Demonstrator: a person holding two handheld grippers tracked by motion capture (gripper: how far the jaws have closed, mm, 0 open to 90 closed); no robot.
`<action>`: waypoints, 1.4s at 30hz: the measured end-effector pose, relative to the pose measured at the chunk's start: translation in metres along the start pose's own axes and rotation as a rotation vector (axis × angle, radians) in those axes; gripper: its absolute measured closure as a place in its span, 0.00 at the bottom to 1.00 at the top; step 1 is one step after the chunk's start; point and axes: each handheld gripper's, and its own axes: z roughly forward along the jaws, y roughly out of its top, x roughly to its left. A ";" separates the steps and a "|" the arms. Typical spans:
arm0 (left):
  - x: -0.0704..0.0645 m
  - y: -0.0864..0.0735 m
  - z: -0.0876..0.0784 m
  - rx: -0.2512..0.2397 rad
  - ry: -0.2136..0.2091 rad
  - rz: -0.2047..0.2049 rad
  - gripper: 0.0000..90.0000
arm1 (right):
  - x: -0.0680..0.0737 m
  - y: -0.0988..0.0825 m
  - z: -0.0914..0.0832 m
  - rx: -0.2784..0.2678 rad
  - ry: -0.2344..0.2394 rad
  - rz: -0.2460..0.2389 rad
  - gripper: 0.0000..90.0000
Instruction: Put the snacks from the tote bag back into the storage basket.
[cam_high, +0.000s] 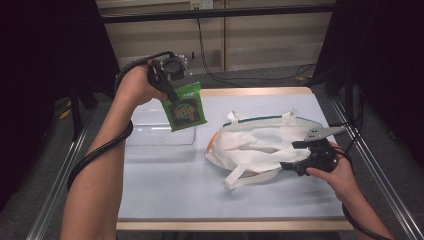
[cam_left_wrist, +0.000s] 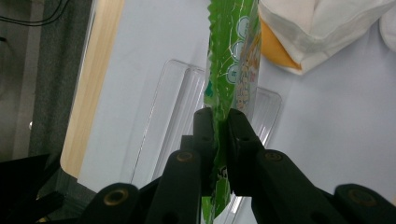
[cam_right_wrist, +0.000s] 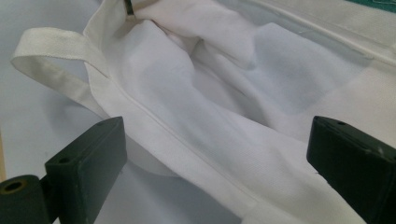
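Your left gripper (cam_high: 172, 92) clamps the flat green foil snack packet (cam_high: 185, 107), holding it above the clear plastic tray (cam_high: 150, 134). Right of that tray, your right gripper (cam_high: 295, 165) gapes wide around the white cloth tote bag's (cam_high: 260, 142) rim, pressing nothing.

There is 1 green snack packet (cam_high: 184, 106). There is 1 white cloth bag (cam_high: 260, 142), and it has 2 handles that show: 1 at the near side (cam_high: 239, 176) and 1 at the far side (cam_high: 234, 116). There is 1 clear plastic tray (cam_high: 150, 131). There is 1 table (cam_high: 165, 192). There are 2 grippers: 1 left gripper (cam_high: 170, 95) and 1 right gripper (cam_high: 295, 156). Each gripper has 2 black jaws. There are 2 hands, 1 on each gripper.
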 end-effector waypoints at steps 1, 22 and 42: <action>0.001 0.000 0.000 0.011 -0.010 0.003 0.94 | 0.000 0.000 0.000 -0.001 0.000 0.000 0.05; 0.007 -0.021 0.005 0.031 -0.009 -0.022 0.94 | 0.000 0.000 0.002 0.002 0.004 -0.006 0.05; 0.010 -0.030 0.009 0.033 -0.020 -0.011 0.93 | -0.002 -0.001 0.001 0.002 0.004 -0.008 0.05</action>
